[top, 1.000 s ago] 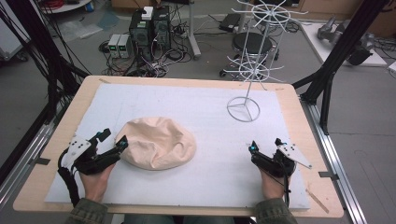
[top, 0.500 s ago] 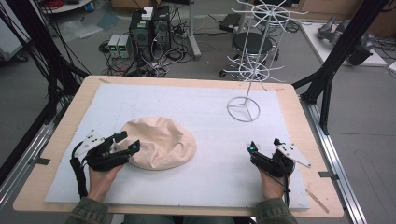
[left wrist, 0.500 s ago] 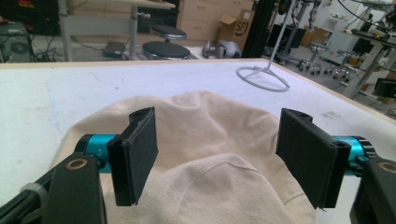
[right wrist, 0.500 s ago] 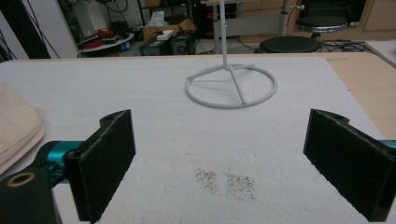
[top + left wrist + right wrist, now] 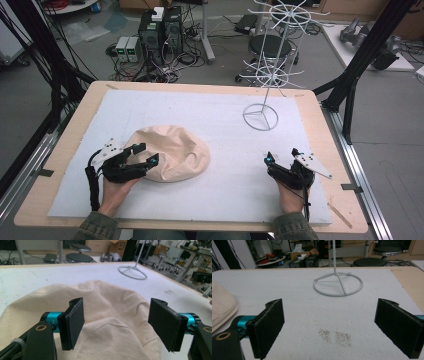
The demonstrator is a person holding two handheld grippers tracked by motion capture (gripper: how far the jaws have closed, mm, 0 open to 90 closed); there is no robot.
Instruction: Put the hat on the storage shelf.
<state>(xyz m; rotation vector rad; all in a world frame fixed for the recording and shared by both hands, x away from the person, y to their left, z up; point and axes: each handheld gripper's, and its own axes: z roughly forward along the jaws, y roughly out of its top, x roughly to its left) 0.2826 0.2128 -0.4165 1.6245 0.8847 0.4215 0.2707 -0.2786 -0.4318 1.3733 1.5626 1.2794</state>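
Two grippers: both are in play at the near edge of the table, one at work and one idle.
Thing in hand: the cream-coloured, rounded cloth hat (image 5: 170, 152) lies crumpled, crown up, on the white felt mat (image 5: 215, 120), left of centre and well apart from the white wire hanger stand (image 5: 260, 117) at the far right.
Left gripper (image 5: 142, 154): its jaws are spread wide and hold nothing; in the left gripper view the two black pads sit low over the hat's near edge (image 5: 105, 322), one to each side of a raised fold.
Right gripper (image 5: 281, 156): released too, jaws wide apart over bare mat, near the right front of the table.
Step in hand: as I judge it, pinching the hat's near edge with the left gripper.
How to do it well: lower the pads until the fold stands fully between them, then close on a thick gather of cloth, not a thin single layer that may slip out.
Depth: take the bite well in from the edge, so the hat hangs steady when raised.
Risk: closing too high would only brush the crown and push the soft fabric away.
Other hand: the right gripper looks free to steady or take the far side of the hat.
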